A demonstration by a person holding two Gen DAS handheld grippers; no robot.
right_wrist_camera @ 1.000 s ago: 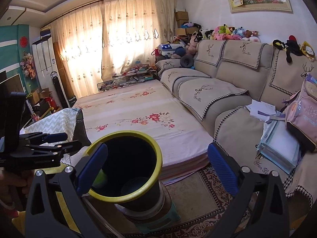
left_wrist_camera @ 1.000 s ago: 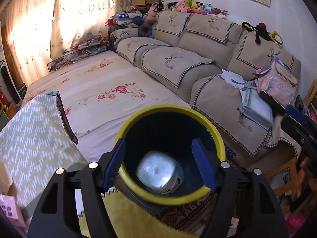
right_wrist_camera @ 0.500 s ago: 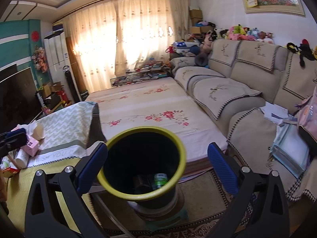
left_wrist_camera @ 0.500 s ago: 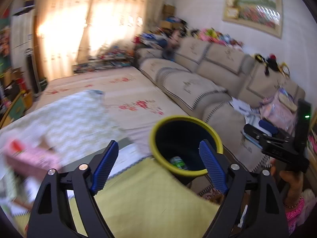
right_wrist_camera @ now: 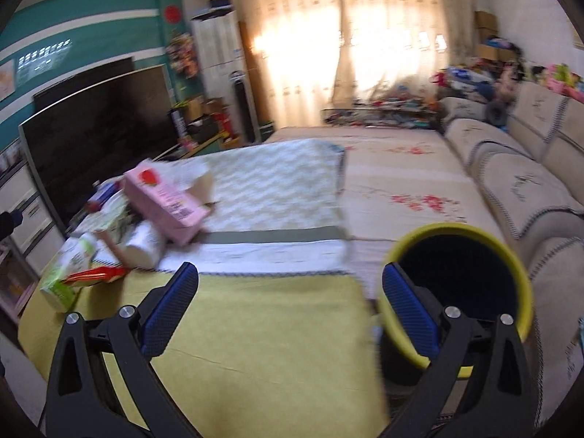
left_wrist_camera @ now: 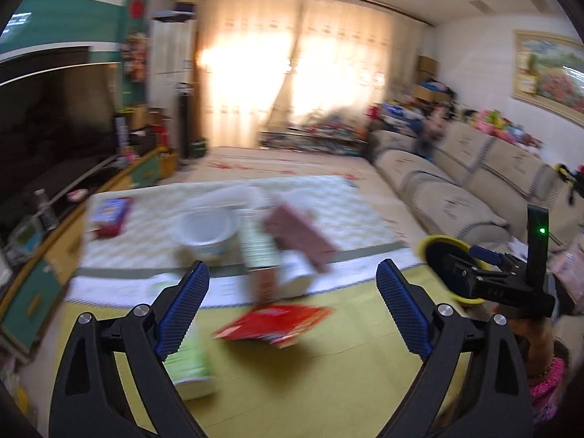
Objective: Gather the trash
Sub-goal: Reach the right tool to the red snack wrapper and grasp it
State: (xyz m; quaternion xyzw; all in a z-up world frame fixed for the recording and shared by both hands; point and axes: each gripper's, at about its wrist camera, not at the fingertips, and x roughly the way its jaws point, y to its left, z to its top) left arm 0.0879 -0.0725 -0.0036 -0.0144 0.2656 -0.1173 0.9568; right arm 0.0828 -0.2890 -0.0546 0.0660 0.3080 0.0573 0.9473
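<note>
The left tool [left_wrist_camera: 292, 294] stands wide with nothing between its blue ribbed pads; its jaws have just been opening. It hovers over the yellow-green cloth of the tabletop [left_wrist_camera: 328, 372], pointed at a blurred heap of trash. Nearest lies a flat, crumpled red foil wrapper [left_wrist_camera: 273, 323] on the yellow cloth. Just beside the left pad lies a pale green and white carton [left_wrist_camera: 189, 368] on its side. Behind the wrapper, a pink rectangular box [left_wrist_camera: 299, 235] leans tilted over a white paper roll [left_wrist_camera: 295, 273], with a white round bowl [left_wrist_camera: 206, 226] to its left on the pale zigzag-patterned cloth [left_wrist_camera: 346, 211].

The right tool [right_wrist_camera: 290, 301] is also wide and empty, above bare yellow cloth. The round black bin with a yellow rim [right_wrist_camera: 463, 277] stands off the tabletop's right edge, next to the beige sofa [right_wrist_camera: 540, 197].
</note>
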